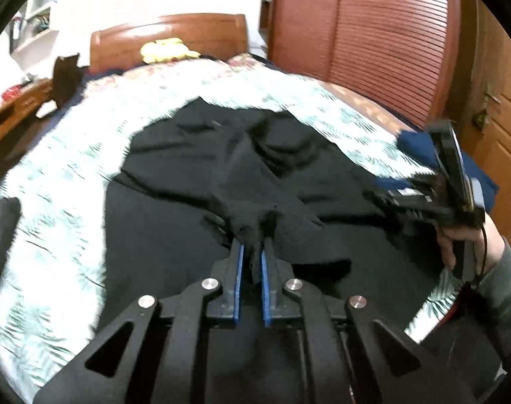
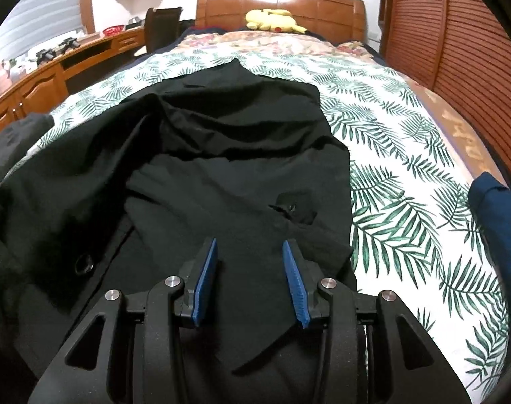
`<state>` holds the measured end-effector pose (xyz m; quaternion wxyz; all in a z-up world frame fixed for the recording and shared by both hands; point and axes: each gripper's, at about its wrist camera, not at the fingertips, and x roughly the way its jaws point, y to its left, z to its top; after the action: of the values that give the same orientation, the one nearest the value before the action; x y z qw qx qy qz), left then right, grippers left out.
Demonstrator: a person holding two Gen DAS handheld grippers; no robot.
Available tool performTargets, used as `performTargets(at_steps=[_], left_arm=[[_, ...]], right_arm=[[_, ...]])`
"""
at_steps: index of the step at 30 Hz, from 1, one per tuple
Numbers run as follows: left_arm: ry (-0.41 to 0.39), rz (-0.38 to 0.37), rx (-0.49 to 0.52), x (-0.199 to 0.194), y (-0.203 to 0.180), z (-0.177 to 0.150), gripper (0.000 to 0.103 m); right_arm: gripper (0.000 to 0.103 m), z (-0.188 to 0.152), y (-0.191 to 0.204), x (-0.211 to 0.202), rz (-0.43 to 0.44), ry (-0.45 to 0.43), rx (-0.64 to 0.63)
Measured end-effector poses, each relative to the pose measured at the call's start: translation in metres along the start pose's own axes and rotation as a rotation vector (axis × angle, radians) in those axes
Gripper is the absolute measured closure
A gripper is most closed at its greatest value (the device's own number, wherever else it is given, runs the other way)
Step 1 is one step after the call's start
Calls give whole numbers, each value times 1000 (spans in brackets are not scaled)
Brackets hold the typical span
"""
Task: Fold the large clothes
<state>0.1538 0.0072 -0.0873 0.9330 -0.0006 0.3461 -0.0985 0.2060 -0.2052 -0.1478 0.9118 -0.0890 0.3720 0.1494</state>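
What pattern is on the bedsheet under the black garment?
Green palm-like leaves on white; the bedsheet shows best in the right wrist view.

Each view comes from a fisheye camera mounted behind its gripper, angled downward along the fingers. The left wrist view looks up the bed [image 1: 70, 155] toward the headboard [image 1: 168, 33], close above the black garment [image 1: 194, 168] (the picture is blurred). The right wrist view faces the same way from just beside it. Both share the garment, the leaf-print cover, the headboard and the slatted wardrobe [image 2: 457, 33].
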Motion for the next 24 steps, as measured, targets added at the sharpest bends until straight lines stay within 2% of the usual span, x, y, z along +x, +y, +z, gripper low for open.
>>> performTargets(at_steps=[7, 11, 13, 17, 24], left_arm=[[-38, 193, 35, -21, 56, 37, 97], [-42, 234, 23, -27, 80, 51, 96], [-51, 234, 18, -31, 85, 53, 95], [-49, 192, 16, -33, 81, 45, 83], [27, 119, 24, -6, 66, 19, 71]], right_arm=[[63, 7, 12, 0, -2, -17, -35], [63, 8, 16, 4, -4, -14, -51], [63, 9, 18, 6, -4, -12, -55], [63, 8, 20, 9, -3, -6, -59], [62, 7, 21, 9, 0, -4, -61]])
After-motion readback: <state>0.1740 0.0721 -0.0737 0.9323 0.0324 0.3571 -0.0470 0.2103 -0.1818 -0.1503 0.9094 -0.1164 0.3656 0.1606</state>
